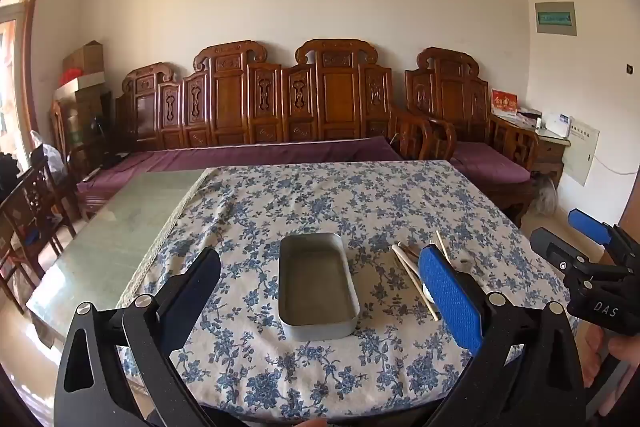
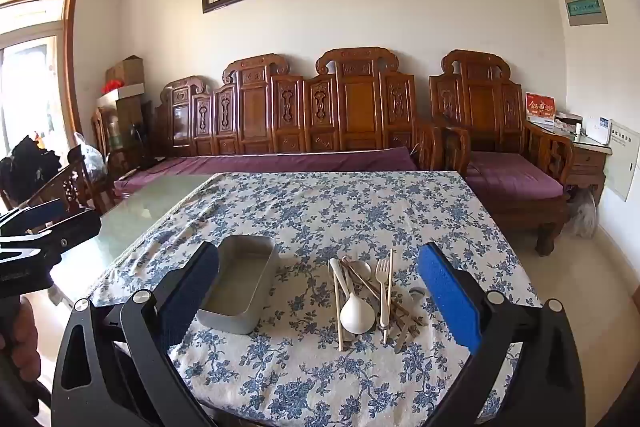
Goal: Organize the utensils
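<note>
An empty grey metal tin lies on the blue-flowered tablecloth. To its right is a heap of utensils: a white spoon, a pale fork, chopsticks and metal pieces. In the left wrist view the heap is partly hidden behind the blue right finger. My left gripper is open, above the near table edge, with the tin seen between its fingers. My right gripper is open too, hovering before the heap, holding nothing.
Left of the cloth the bare green table top shows. A carved wooden bench with purple cushions runs behind the table, an armchair at the right. Dark wooden chairs stand at the table's left side.
</note>
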`<act>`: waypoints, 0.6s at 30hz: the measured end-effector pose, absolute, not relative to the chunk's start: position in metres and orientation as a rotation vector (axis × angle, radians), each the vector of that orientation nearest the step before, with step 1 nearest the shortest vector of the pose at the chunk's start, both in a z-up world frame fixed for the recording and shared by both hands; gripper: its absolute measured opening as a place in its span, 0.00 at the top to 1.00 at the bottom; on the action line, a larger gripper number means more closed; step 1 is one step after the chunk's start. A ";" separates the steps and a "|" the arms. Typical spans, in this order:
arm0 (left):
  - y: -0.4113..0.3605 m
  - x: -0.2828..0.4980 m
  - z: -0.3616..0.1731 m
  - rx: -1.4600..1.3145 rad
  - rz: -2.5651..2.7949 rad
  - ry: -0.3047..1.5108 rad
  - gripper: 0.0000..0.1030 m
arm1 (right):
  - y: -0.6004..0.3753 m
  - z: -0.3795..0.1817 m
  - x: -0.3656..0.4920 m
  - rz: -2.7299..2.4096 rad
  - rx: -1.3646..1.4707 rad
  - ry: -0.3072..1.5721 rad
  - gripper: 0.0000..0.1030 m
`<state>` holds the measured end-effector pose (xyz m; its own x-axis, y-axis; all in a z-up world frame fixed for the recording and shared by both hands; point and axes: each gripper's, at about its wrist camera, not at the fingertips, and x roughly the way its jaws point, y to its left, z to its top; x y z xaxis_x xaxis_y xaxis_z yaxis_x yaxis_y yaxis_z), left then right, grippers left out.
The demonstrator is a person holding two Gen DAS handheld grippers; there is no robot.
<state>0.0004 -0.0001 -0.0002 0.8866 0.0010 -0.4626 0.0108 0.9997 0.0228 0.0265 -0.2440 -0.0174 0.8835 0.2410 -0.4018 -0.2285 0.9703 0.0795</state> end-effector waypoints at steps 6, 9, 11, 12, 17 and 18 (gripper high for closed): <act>0.000 0.000 0.000 0.024 -0.005 0.472 0.06 | -0.245 -0.017 0.026 0.243 0.031 0.420 0.03; 0.000 0.000 0.000 0.020 -0.006 0.469 0.06 | -0.244 -0.017 0.026 0.243 0.029 0.421 0.03; 0.005 -0.002 0.002 0.019 -0.006 0.466 0.06 | -0.244 -0.018 0.026 0.242 0.030 0.421 0.03; 0.004 -0.006 0.001 0.020 -0.006 0.464 0.06 | -0.244 -0.018 0.026 0.243 0.030 0.421 0.03; 0.001 -0.003 0.005 0.020 -0.011 0.454 0.06 | -0.245 -0.017 0.026 0.246 0.030 0.422 0.03; -0.001 -0.003 0.006 0.021 -0.010 0.451 0.06 | -0.245 -0.017 0.026 0.246 0.029 0.422 0.03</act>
<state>-0.0032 -0.0006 0.0062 0.8998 -0.0053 -0.4364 0.0147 0.9997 0.0182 0.0259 -0.2447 -0.0171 0.8832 0.2422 -0.4016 -0.2301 0.9700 0.0789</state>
